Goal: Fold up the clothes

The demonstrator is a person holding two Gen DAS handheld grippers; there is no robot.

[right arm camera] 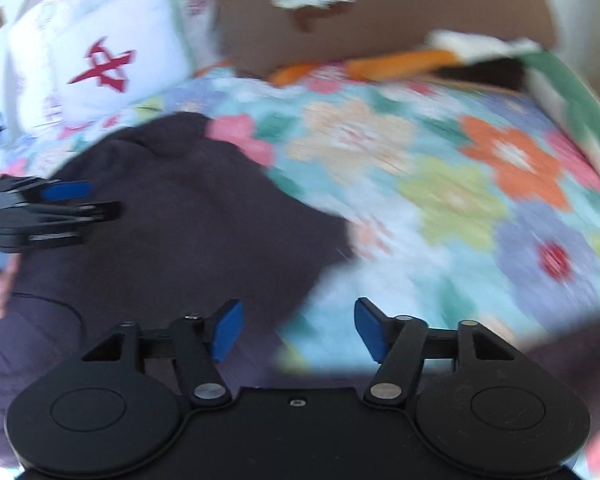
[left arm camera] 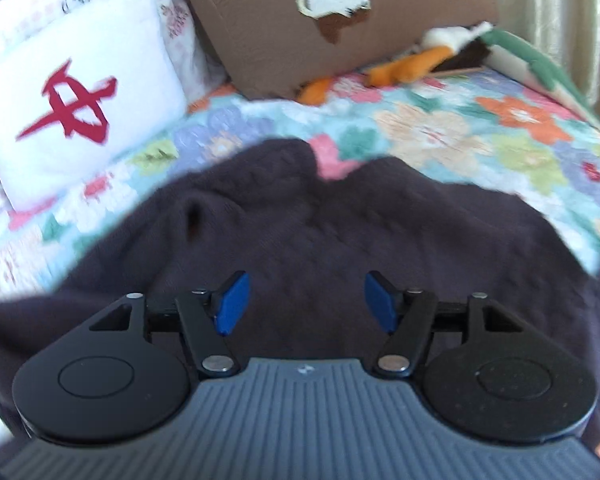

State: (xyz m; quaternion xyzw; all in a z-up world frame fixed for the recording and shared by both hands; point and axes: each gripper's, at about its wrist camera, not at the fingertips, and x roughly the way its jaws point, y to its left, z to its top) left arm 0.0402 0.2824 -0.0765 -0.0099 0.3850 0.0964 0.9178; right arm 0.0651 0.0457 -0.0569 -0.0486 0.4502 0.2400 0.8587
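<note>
Tools first: your left tool [left arm camera: 306,302] hangs over the dark purple garment [left arm camera: 300,232], blue pads apart, nothing between them; your right tool [right arm camera: 296,330], also apart and empty, sits at its right edge. The garment lies rumpled on the floral quilt [left arm camera: 480,132]. Grab through the bunched layers and you would likely fold in creases.

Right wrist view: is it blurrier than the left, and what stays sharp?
Right wrist view: yes, the floral quilt is heavily smeared while its own claw stays crisp. Left wrist view: milder blur on the white pillow; the dark sweater reads soft; edges bend, fisheye.
</note>
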